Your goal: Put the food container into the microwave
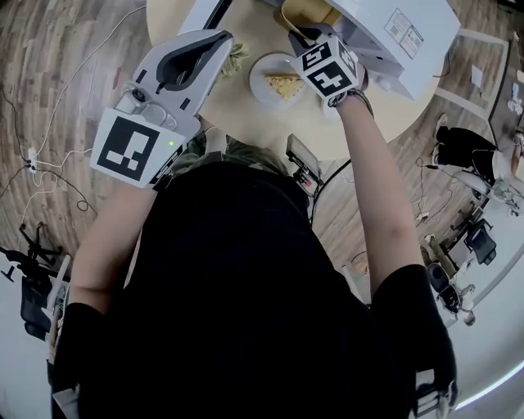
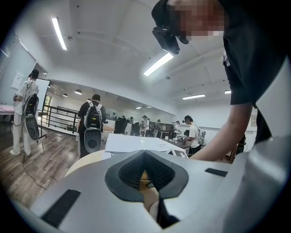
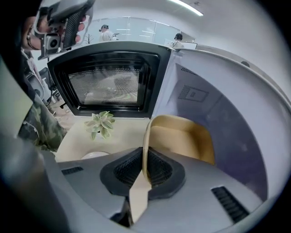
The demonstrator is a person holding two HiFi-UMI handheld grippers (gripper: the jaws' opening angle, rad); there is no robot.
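A tan paper food container sits tilted at the mouth of the white microwave, partly inside its cavity. My right gripper is shut on the container's near rim. From the head view the container shows only in part beyond the right gripper, next to the microwave. The microwave's black-windowed door stands open to the left. My left gripper is raised off the table at the left, shut with nothing in it, and it looks out over the room.
A white plate with a slice of food rests on the round beige table beside the right gripper. A small plant stands before the open door. Cables lie on the wood floor. Several people stand in the background.
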